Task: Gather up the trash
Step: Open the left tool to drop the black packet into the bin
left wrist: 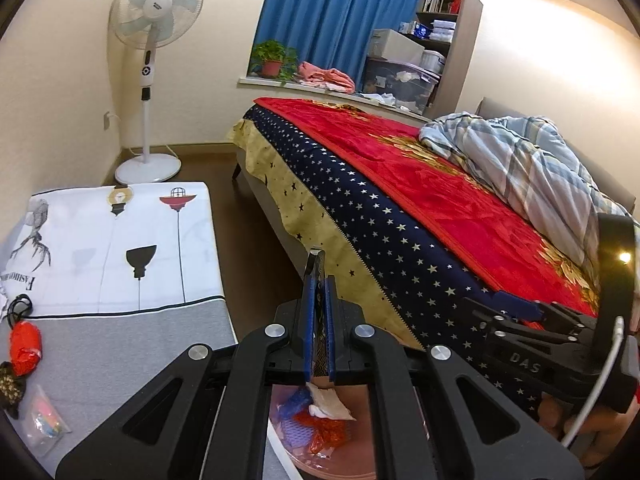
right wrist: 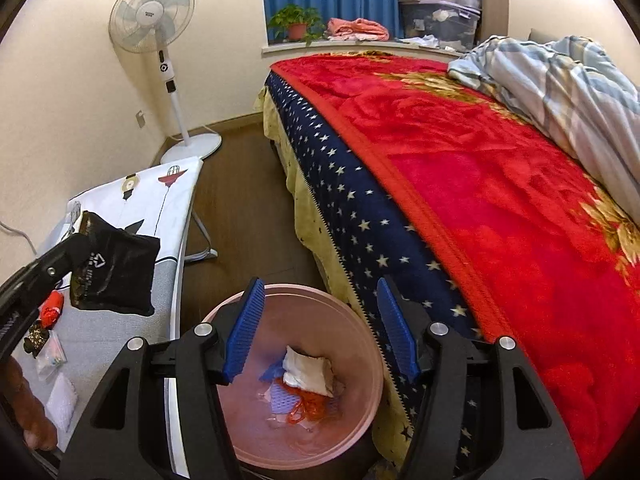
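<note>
A pink bin (right wrist: 360,412) stands on the floor between the table and the bed. Inside lie a white packet (right wrist: 308,372), blue scraps and an orange net. My right gripper (right wrist: 320,292) hangs open over the bin, nothing between its blue pads. My left gripper (left wrist: 319,280) is shut on a black plastic wrapper (left wrist: 316,262), which in the right wrist view hangs as a crumpled black bag (right wrist: 116,272) over the table's edge. A red wrapper (left wrist: 25,346), a dark gold-speckled wrapper (left wrist: 10,390) and a clear packet (left wrist: 46,424) lie on the table at the left.
The cloth-covered table (left wrist: 120,332) is on the left, and the bed with a red blanket (right wrist: 500,200) on the right. A strip of brown floor (right wrist: 240,200) runs between them. A standing fan (left wrist: 154,32) is in the far corner. A white pad (right wrist: 62,400) lies near a hand.
</note>
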